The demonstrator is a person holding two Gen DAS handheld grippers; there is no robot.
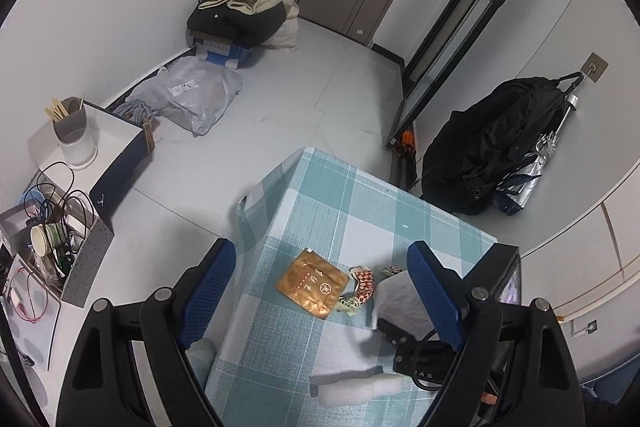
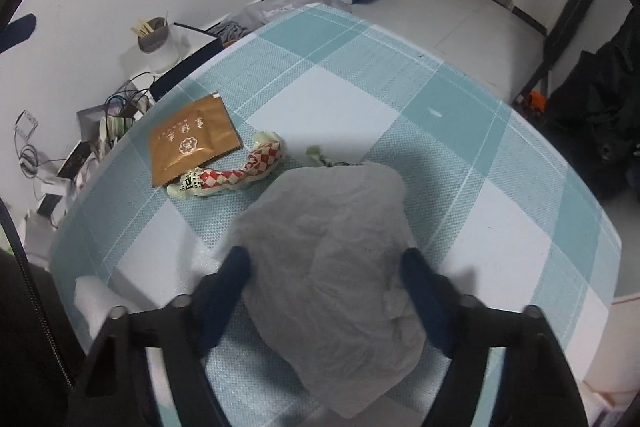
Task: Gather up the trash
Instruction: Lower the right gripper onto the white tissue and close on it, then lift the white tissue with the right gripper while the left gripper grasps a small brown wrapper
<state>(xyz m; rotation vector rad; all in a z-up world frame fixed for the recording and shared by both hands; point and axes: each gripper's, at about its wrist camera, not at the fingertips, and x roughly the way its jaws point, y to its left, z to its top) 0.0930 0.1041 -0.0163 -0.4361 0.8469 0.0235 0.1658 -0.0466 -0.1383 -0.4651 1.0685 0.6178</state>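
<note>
Right wrist view: right gripper (image 2: 326,269), jaws spread around a crumpled tissue (image 2: 332,227); gold packet (image 2: 192,143) and checked wrapper (image 2: 240,169) remain uncollected; left gripper (image 1: 320,287) spread, empty.

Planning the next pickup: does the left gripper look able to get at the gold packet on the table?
Probably yes. The left gripper is open above the gold packet, which lies flat and uncovered on the checked tablecloth.

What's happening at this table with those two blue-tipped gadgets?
A person is clearing trash off a checked tablecloth. The right tool has its fingers spread around a crumpled white tissue. The left tool hovers open above the table. A brown packet and a red-checked wrapper lie uncollected nearby.
</note>
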